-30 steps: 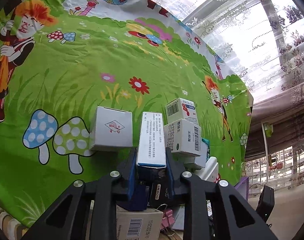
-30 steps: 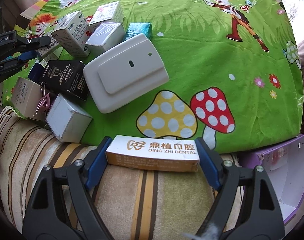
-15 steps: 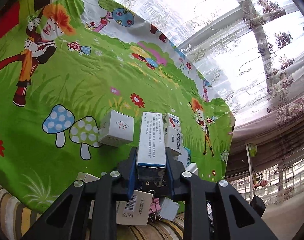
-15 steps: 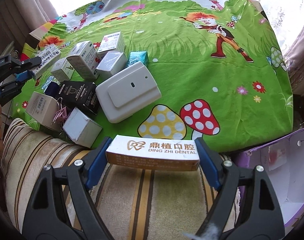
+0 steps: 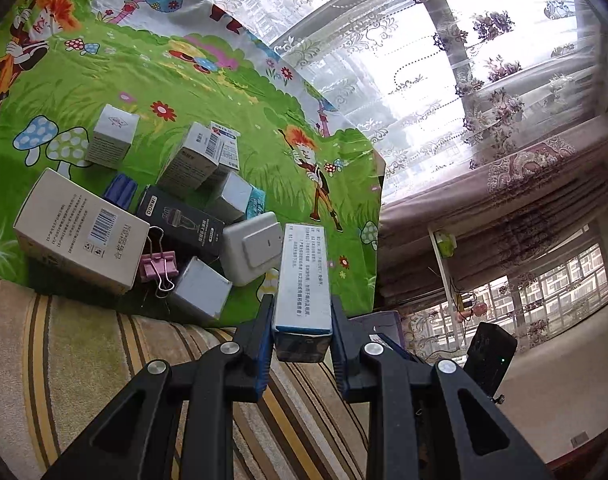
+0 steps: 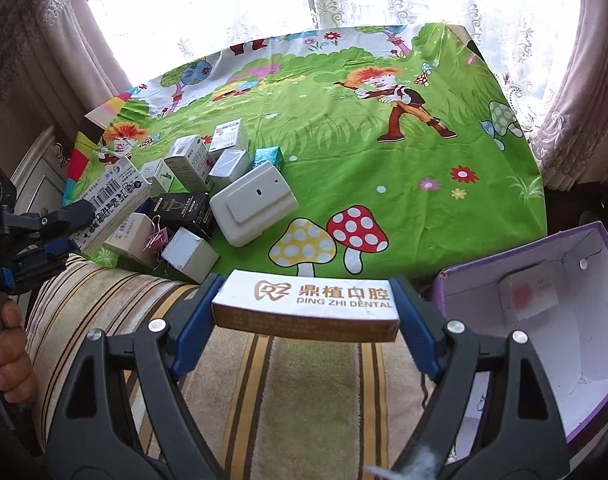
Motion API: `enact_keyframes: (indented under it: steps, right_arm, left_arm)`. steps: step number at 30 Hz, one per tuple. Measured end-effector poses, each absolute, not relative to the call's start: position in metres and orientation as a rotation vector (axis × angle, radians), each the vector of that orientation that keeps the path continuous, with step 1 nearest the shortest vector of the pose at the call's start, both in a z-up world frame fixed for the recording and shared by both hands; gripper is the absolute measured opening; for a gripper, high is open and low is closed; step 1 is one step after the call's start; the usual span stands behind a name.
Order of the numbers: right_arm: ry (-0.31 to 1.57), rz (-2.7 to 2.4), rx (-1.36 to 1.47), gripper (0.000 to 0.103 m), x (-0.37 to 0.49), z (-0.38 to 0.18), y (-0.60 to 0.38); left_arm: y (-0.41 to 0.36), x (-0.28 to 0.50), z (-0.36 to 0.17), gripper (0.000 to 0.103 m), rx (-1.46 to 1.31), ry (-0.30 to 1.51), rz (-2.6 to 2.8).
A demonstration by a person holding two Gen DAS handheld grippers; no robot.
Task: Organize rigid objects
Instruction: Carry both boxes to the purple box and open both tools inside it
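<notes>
My left wrist camera looks forward along the left tool (image 5: 302, 322), tilted slightly down, from above the striped sofa (image 5: 84, 360) at the near edge of the surface (image 5: 224, 92); it faces the far right corner and the curtained window (image 5: 443, 60). My right wrist camera sits over the same near edge, pitched more steeply down along the right tool (image 6: 305, 308), taking in nearly the whole cloth to its far edge. Both views share the box cluster (image 5: 176, 216) at the near left corner and the purple box (image 6: 543, 320)
</notes>
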State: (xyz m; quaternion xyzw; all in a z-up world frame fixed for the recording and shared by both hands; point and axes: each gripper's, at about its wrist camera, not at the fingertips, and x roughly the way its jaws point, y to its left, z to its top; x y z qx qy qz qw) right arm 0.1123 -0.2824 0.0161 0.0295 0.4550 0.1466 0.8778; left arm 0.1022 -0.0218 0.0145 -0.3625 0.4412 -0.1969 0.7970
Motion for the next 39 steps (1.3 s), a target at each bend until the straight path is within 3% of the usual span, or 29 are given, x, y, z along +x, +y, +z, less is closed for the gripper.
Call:
enact_keyframes:
  steps: [8,26,35,39]
  right_arm:
    - [0.893,0.243,0.097,0.085,0.075,0.026,-0.343]
    - [0.809,-0.057,0.069,0.085,0.032,0.041,-0.441]
    - [0.831,-0.066,0.119,0.091,0.033,0.03,-0.455]
    - [0.835,-0.048,0.115,0.091,0.032,0.028,-0.45]
  left_arm:
    - [-0.108,0.082,0.011,0.026,-0.714,1.052,-0.622]
    - [-0.212,0.079,-0.002,0.026,-0.646,1.221,-0.797]
    - [-0.223,0.08,-0.007,0.042,-0.622,1.249,-0.808]
    - [-0.221,0.079,-0.005,0.043,-0.628,1.241,-0.802]
